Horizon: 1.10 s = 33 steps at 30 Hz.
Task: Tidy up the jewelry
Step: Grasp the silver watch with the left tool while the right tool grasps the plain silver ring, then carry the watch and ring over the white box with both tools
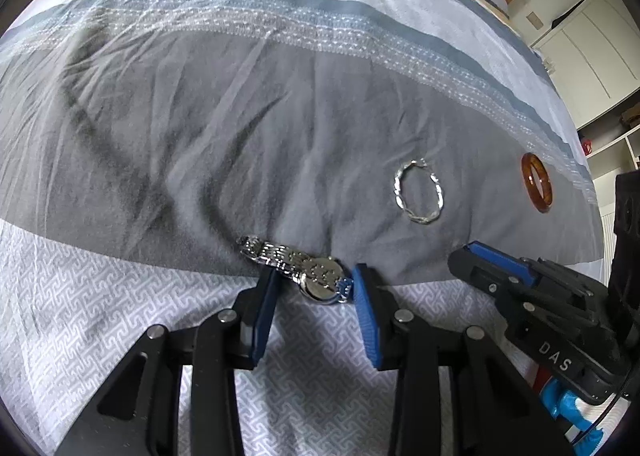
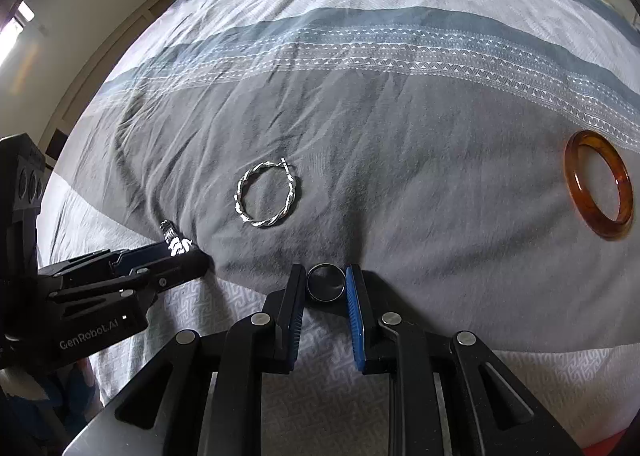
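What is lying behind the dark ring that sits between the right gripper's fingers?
Behind the dark ring the grey bedcover carries a twisted silver bracelet to the left and an amber bangle to the right. The cloth directly under the ring is covered.

Right hand-held gripper (image 2: pixel 325 284) clamps dark ring (image 2: pixel 326 282) on bedspread (image 2: pixel 400 127)

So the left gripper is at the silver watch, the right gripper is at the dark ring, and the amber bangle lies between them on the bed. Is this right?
Not quite: the twisted silver bracelet lies between them, as the right wrist view shows. The amber bangle lies far out to the right. The left gripper is at the silver watch, the right gripper at the dark ring.
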{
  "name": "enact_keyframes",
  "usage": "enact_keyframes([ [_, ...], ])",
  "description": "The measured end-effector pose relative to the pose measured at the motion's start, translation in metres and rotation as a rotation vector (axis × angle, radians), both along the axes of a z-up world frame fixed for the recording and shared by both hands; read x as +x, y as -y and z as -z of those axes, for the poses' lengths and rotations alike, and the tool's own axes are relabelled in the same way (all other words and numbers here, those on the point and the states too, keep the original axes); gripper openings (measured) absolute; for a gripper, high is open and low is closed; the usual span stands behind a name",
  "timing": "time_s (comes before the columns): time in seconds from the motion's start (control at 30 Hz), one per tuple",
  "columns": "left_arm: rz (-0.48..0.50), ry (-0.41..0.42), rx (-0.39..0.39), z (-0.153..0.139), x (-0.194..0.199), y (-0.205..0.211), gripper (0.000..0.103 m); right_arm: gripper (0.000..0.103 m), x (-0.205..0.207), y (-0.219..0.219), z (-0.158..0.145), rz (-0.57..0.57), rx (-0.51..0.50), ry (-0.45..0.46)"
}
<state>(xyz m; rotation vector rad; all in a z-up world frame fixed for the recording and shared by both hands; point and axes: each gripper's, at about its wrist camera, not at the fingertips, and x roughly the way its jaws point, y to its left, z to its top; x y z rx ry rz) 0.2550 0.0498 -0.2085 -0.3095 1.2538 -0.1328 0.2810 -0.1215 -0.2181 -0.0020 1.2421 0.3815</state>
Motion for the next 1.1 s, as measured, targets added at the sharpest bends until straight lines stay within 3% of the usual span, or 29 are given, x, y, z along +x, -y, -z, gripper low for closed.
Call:
enact_keyframes([
  [0.33, 0.014, 0.029, -0.001, -0.021, -0.022, -0.001, 0.035, 0.020, -0.023, 0.012, -0.022, 0.003, 0.052, 0.020],
  [0.63, 0.059, 0.071, -0.003, -0.055, -0.049, 0.019, 0.035, 0.020, -0.063, 0.039, -0.062, 0.044, 0.097, 0.074],
  [0.87, 0.136, 0.112, -0.028, -0.090, -0.075, 0.060, 0.035, 0.020, -0.105, 0.076, -0.096, 0.105, 0.115, 0.123],
  [1.1, 0.265, 0.126, -0.081, -0.112, -0.105, 0.133, 0.035, 0.020, -0.158, 0.150, -0.112, 0.211, 0.077, 0.131],
])
